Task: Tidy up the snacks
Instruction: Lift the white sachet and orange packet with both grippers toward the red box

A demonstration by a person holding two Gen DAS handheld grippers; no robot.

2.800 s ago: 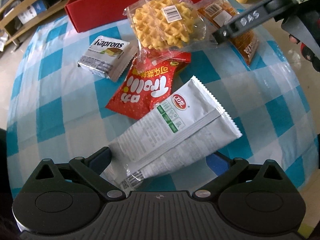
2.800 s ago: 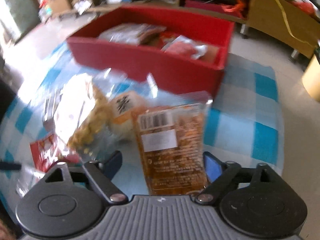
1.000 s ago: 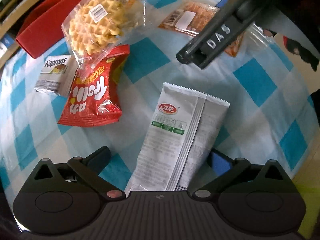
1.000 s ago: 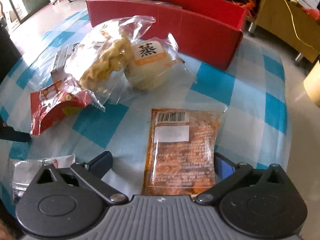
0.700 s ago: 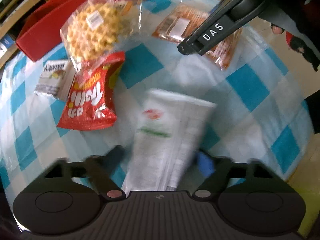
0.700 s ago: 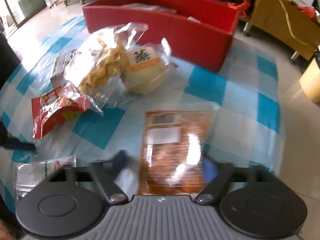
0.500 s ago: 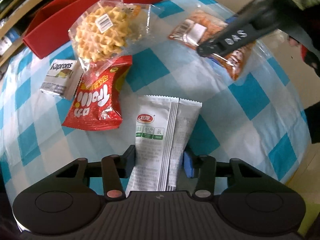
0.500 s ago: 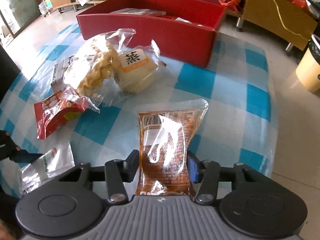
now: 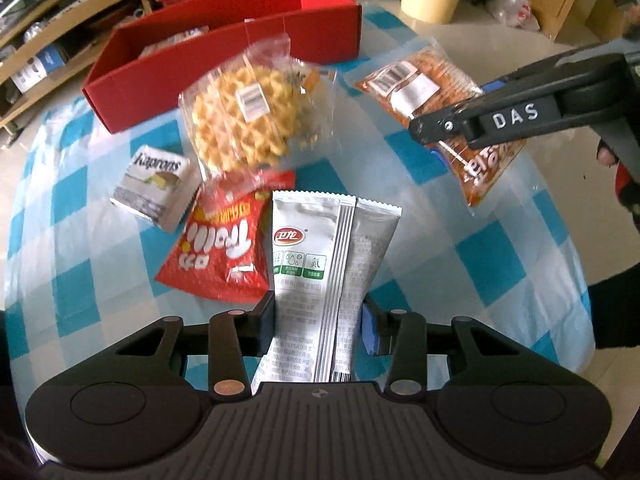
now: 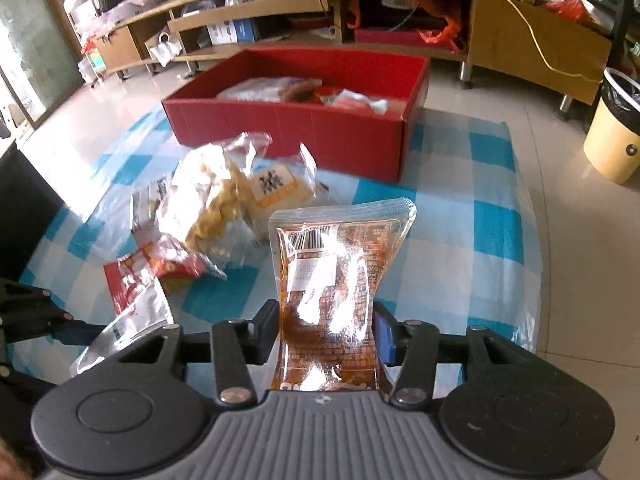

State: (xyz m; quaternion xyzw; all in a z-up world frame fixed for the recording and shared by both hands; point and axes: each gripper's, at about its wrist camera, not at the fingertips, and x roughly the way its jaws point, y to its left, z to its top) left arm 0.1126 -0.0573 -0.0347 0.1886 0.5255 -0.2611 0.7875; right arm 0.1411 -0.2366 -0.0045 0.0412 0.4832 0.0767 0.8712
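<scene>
Left wrist view: my left gripper [image 9: 318, 320] clamps the grey snack pouch [image 9: 320, 264], lifted above the checked tablecloth [image 9: 460, 216].

Right wrist view: my right gripper [image 10: 325, 334] pinches the orange snack packet [image 10: 332, 280]; red box [image 10: 304, 128] lies beyond.

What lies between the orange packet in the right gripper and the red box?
Bare checked tablecloth lies between orange packet and red cardboard box in the right wrist view.

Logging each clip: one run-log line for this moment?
left gripper: shut on grey foil packet | right gripper: shut on clear orange-brown pouch | red cardboard box: partly filled
</scene>
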